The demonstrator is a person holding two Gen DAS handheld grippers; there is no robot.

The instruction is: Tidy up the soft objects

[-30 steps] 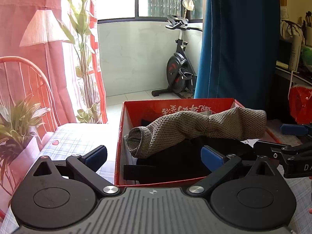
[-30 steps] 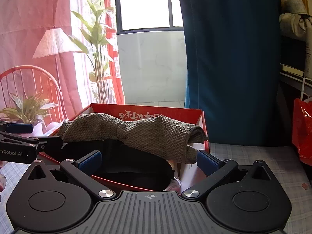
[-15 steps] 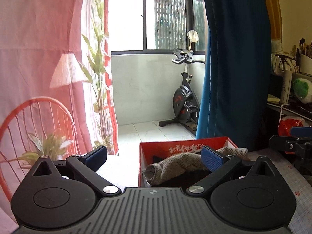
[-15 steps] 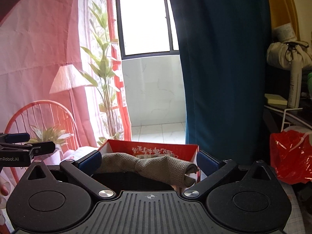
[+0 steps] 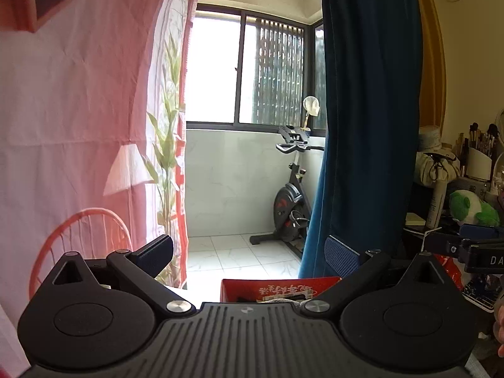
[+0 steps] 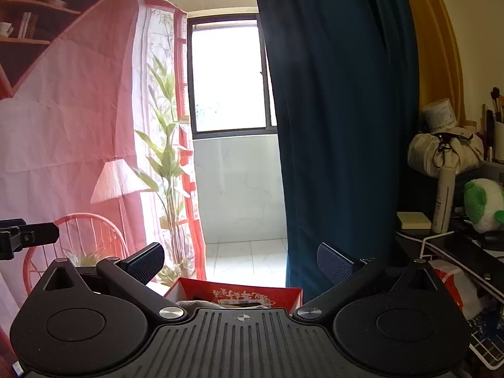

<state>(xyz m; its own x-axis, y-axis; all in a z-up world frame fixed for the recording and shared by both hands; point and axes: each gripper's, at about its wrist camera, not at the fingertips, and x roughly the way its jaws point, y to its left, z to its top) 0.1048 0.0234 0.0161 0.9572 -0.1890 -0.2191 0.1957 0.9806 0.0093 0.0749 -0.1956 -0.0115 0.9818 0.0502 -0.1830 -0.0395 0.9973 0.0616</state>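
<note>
Both wrist views look level across the room, and in each the red box [image 5: 277,288] shows only as its far wall at the bottom of the frame, just above the gripper body; the left gripper [image 5: 249,256] has its jaws spread wide with nothing between the blue pads [image 5: 341,256], and the right gripper [image 6: 241,260] likewise has its jaws spread and empty; the grey knitted cloth [image 6: 189,304] lies inside the red box, visible only as a thin strip along the lower edge of the opening in both views, with something dark beside it that is too hidden to tell; in the left wrist view the tip of the right gripper reaches in from the right edge, and a bit of a hand [image 5: 499,330] shows at the lower right corner; in the right wrist view the tip of the left gripper reaches in from the left edge; beyond the box hang a pink curtain [image 5: 78,126] and a dark blue curtain [image 5: 368,126], with a tall green plant [image 6: 167,163] and a window [image 6: 228,75] between them; an exercise bike [image 5: 291,201] stands on the tiled floor past the curtains; to the right a shelf carries a green and white plush toy [image 6: 482,203], a white bottle [image 6: 444,200] and a cream drawstring bag [image 6: 444,152]; a red plastic bag [image 6: 447,286] sits lower right.
</note>
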